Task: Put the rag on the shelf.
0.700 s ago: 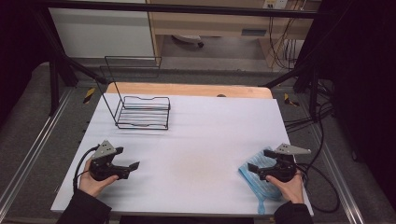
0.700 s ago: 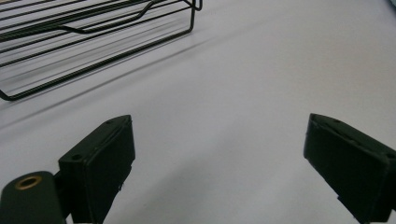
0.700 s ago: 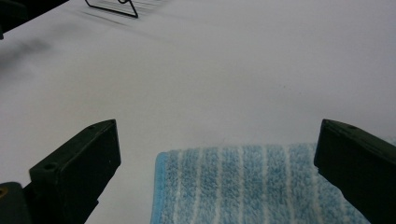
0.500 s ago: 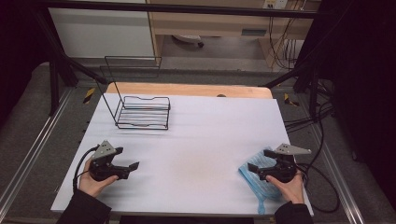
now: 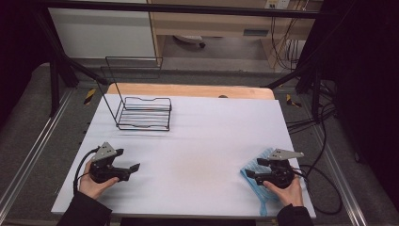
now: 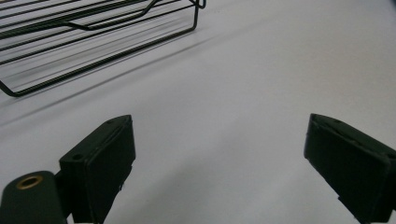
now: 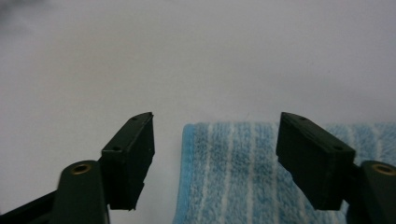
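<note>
Lying on the table: a blue cloth [image 5: 258, 175] rested flat near the table's near right corner, close to its right edge.
Cloth look: light blue terry with thin white stripes running along it; a plain, slightly deeper blue band edged the end seen in the right gripper view [image 7: 243, 172].
Cloth shape: spread as a flat strip, its far end squared off, its near part covered by the person's right hand in the high view.
Right tool [image 5: 258, 167]: jaws stood partly apart, one on each side of the cloth's end, just above it; nothing was clamped between them [image 7: 215, 140].
Left tool [image 5: 128, 159]: jaws spread wide with bare table between them [image 6: 219, 149], held low near the table's near left corner.
Wire rack [image 5: 143, 113]: black, open-framed, sitting towards the table's far left corner, well apart from the cloth; its lower bars showed at the upper left of the left gripper view [image 6: 93, 32].
Table [image 5: 202, 141]: covered in plain white, with a wooden strip along its far edge.
</note>
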Motion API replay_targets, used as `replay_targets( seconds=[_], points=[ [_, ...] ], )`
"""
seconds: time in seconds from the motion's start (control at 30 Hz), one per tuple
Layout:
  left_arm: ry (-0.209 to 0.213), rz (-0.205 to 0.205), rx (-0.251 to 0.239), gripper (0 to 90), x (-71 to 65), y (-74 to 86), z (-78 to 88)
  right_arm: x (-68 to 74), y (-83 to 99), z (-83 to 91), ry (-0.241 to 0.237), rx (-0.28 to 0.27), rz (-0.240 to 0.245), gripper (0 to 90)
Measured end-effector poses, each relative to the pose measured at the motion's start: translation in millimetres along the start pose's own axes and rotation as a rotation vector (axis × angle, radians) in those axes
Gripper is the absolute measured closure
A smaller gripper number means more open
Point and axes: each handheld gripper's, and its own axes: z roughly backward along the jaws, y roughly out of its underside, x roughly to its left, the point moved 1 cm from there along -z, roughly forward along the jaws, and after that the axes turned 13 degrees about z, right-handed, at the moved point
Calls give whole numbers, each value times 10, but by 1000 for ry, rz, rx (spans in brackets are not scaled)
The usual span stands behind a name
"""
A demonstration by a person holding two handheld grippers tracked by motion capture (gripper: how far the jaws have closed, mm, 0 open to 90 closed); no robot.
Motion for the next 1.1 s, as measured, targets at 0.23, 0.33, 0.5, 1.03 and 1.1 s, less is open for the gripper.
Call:
replay_targets(
  seconds=[0.23, 0.33, 0.5, 1.03, 1.1],
  points=[
    [-5, 6, -4, 94, 11, 5, 12, 86, 60, -44, -2, 79, 49, 495],
    [-7, 7, -3, 98, 12, 5, 12, 125, 85, -58, -3, 98, 60, 545],
    [-9, 3, 1, 108, 6, 3, 5, 179, 117, -107, 28, 140, 96, 567],
    [-17, 9, 10, 113, 14, 13, -7, 268, 135, -185, 119, 191, 221, 674],
    [-17, 10, 10, 114, 17, 13, -7, 265, 133, -183, 123, 194, 226, 707]
  ],
)
